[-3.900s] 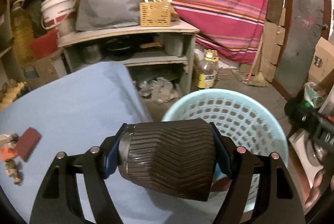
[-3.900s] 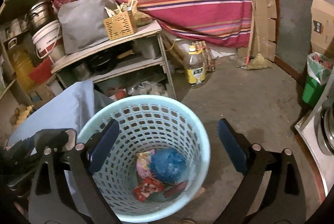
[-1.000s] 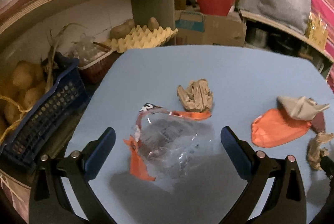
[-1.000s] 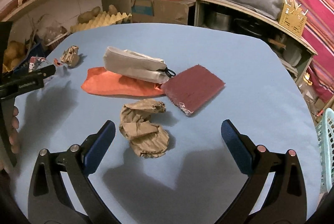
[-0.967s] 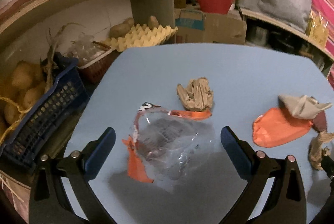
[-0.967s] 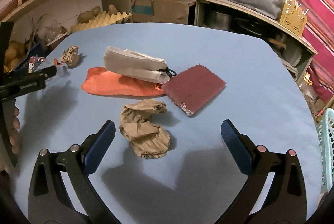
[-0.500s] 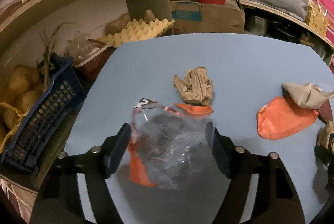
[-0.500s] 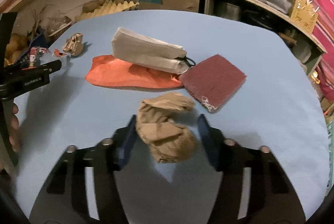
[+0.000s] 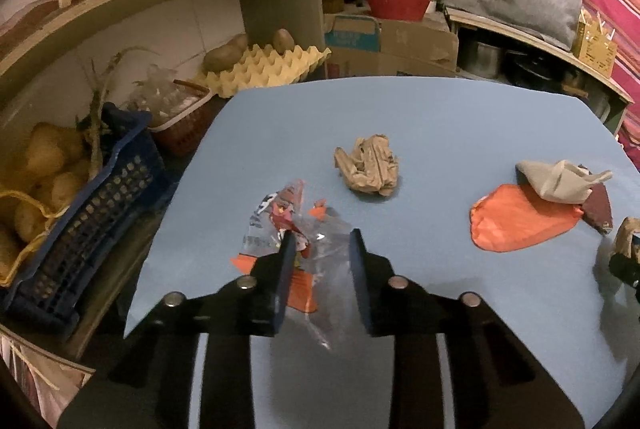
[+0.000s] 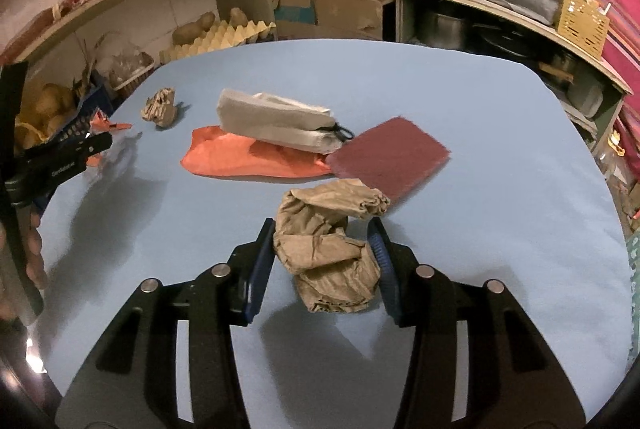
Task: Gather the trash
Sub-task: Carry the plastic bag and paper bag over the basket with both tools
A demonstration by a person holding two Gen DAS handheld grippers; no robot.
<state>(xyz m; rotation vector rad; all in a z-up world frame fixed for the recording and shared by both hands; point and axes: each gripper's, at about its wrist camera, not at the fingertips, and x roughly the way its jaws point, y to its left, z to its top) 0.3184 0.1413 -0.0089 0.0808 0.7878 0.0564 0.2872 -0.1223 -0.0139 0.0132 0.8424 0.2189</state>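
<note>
Both grippers' jaws, wide apart a second ago, have drawn in around trash. Left gripper [image 9: 320,241]: jaws closing on the clear wrapper [image 9: 296,225], which sits crumpled between them on the blue tabletop [image 9: 420,125]; pads touch the plastic. Right gripper [image 10: 326,229]: jaws narrowed and clamped on the brown paper wad [image 10: 326,245], tabletop centre. Second paper wad [image 9: 366,171] lies at 1 o'clock from the wrapper. Orange bag [image 10: 248,155], grey pouch [image 10: 276,125] and maroon pad [image 10: 390,157] sit at 12 o'clock beyond the held wad.
</note>
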